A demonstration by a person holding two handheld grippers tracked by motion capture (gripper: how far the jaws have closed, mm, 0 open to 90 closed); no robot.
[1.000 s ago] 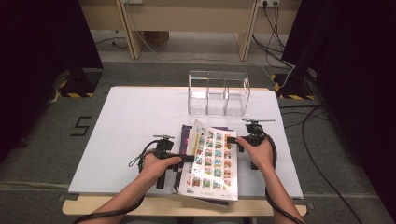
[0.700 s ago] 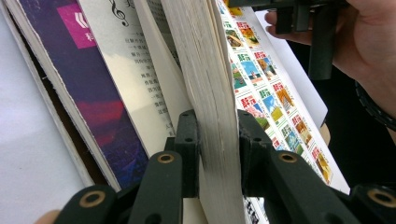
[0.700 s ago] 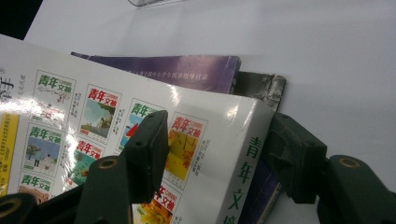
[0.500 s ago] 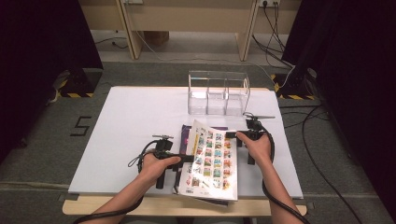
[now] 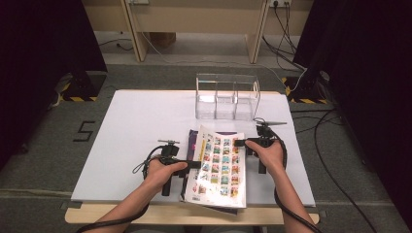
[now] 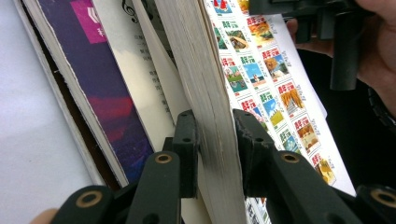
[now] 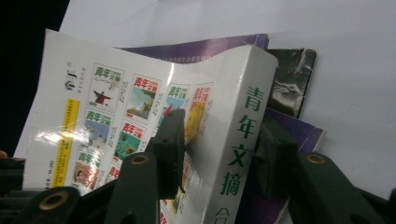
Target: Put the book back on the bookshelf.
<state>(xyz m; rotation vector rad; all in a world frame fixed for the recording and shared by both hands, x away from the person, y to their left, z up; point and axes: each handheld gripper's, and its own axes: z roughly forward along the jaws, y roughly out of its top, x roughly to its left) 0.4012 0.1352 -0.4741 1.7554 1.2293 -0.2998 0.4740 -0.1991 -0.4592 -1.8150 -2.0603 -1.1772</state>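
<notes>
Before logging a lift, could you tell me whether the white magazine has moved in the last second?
No. The white magazine sits where it was, its far corner the same gap short of the clear box.

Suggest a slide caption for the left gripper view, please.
Left gripper clamps the thick white book's page edge above a purple book.

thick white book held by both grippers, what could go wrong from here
The left gripper pinches only the page block of the thick white book, so loose pages could slip or crease. The right gripper has just been closing around the spine, its fingers not clearly pressing; the book may sag. It could also drag the purple book underneath.
</notes>
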